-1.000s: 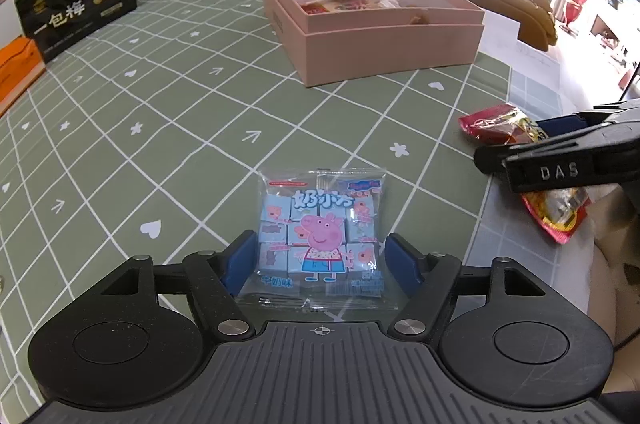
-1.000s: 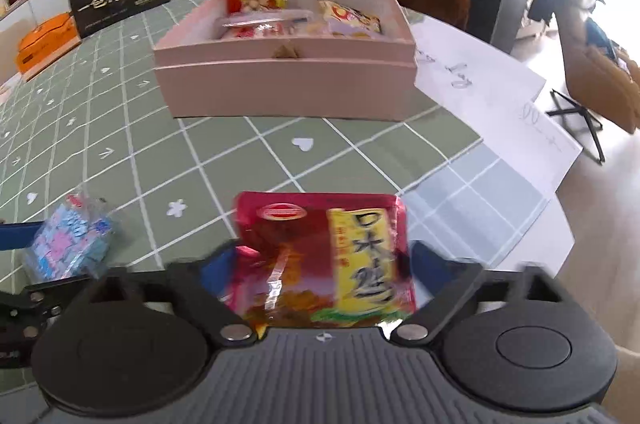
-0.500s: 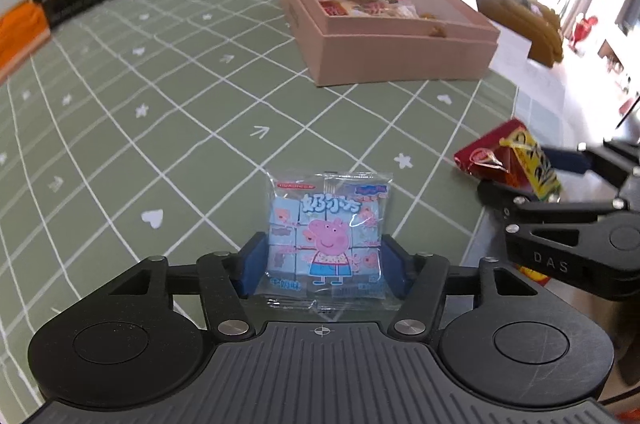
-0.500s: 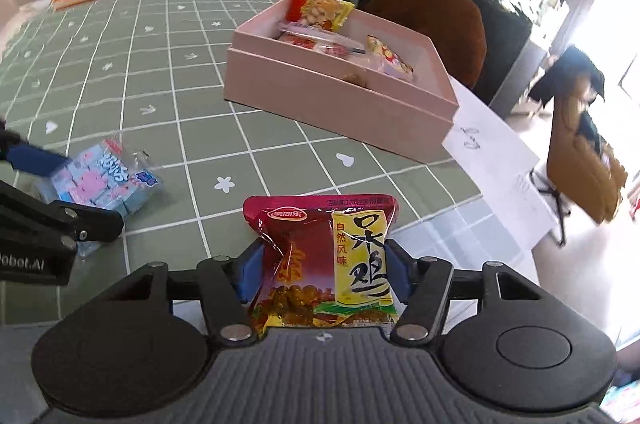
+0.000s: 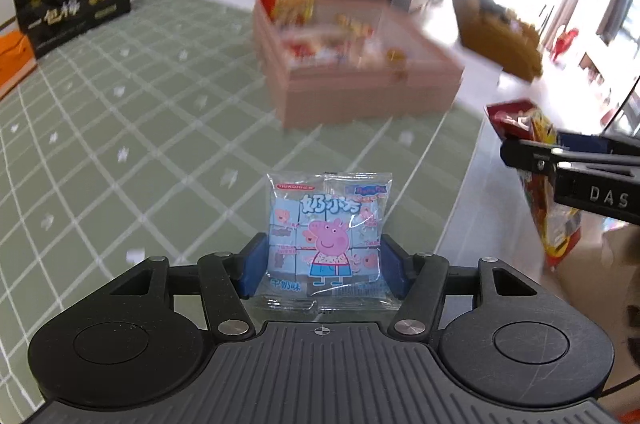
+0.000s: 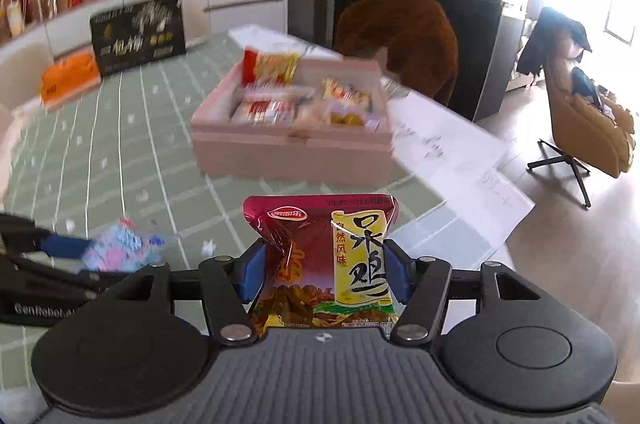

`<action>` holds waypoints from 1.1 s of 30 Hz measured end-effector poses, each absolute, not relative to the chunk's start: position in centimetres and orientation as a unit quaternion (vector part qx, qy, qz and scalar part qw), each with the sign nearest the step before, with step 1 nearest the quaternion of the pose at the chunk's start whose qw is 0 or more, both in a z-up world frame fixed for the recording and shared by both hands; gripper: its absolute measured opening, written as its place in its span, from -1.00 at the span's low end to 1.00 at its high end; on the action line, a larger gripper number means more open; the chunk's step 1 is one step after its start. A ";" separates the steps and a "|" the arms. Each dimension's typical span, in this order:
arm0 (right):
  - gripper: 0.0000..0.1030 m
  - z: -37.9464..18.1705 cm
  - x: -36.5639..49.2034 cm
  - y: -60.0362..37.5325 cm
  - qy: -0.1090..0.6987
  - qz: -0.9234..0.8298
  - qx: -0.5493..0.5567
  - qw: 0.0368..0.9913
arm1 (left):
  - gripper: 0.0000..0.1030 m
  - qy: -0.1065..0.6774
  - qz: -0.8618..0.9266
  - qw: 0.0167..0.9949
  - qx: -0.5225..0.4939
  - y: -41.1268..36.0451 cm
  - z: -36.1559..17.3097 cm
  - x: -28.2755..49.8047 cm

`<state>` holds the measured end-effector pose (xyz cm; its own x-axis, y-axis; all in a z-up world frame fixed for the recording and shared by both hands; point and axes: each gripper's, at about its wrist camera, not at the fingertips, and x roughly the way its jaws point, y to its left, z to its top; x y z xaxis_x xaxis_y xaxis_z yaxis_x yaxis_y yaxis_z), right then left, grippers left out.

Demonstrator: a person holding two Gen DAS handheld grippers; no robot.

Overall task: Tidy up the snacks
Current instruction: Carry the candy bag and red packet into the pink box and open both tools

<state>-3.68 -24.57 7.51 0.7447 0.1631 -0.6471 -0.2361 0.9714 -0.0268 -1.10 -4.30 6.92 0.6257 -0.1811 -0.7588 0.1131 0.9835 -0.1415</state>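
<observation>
Your pink box (image 6: pixel 292 148) holds several snack packets, blurred beyond reading. Your left gripper (image 5: pixel 322 266) clamps the blue pig-print packet (image 5: pixel 326 240) above the green tablecloth (image 5: pixel 140 144); your right gripper (image 6: pixel 324 274) clamps the red-and-yellow packet (image 6: pixel 324 264). A black gift box (image 6: pixel 138 32) stands behind
</observation>
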 end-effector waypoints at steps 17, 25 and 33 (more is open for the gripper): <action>0.17 13.1 -0.2 -27.9 0.301 0.076 -0.013 0.950 | 0.23 0.284 -0.134 0.937 -0.152 -3.2 13.3 15.1; 0.18 15.4 4.5 -26.2 0.283 0.093 0.000 0.955 | 0.23 0.310 -0.097 0.927 -0.187 0.3 11.3 10.4; 0.45 18.2 14.0 -23.9 0.273 0.100 0.053 0.955 | 0.23 0.341 -0.048 0.923 -0.172 2.9 8.1 7.0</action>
<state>13.96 -23.91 18.23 0.8305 0.2203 -0.5115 -0.1623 0.9743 0.1561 7.03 2.87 8.11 0.7633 -0.2052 -0.6125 -0.0285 0.9366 -0.3493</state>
